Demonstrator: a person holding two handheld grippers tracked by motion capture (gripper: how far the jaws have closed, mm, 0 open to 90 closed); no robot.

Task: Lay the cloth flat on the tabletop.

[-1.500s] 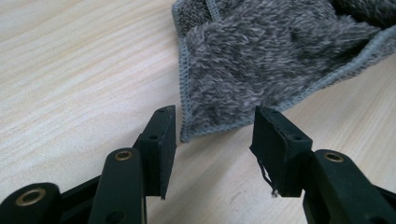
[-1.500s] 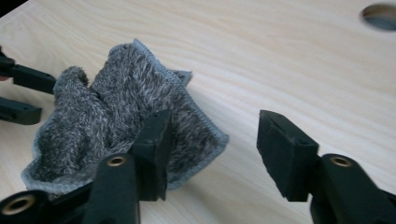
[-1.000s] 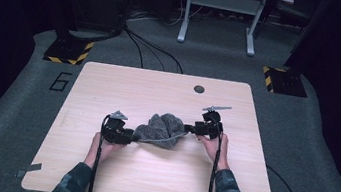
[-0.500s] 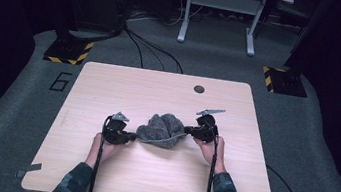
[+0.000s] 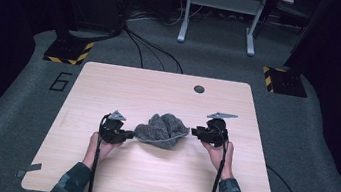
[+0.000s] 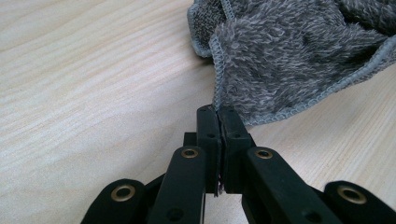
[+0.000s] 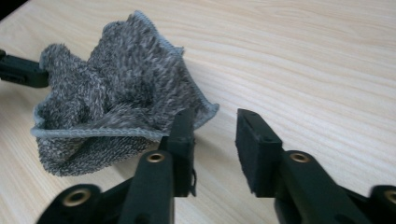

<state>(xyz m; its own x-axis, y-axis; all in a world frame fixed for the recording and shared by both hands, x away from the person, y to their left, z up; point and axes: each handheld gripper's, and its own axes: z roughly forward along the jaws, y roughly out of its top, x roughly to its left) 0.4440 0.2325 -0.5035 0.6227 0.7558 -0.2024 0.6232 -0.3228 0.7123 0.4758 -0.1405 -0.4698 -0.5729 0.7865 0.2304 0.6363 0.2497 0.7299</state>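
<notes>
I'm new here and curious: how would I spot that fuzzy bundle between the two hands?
Find the pale wooden table on the dark carpet. Near its middle, between the person's hands, lies a crumpled grey cloth. It is the one soft, fleecy thing there, with a stitched hem; the left tongs pinch its edge, and the right tongs stand open beside it.

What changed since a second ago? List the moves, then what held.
The right tool has let go of the crumpled grey fleece cloth; its jaws have just been opening, nothing between them, and it drew a little away toward the table's right side. The left tool closed on the cloth's hemmed corner. The cloth stays bunched mid-table on the light wooden table.
</notes>
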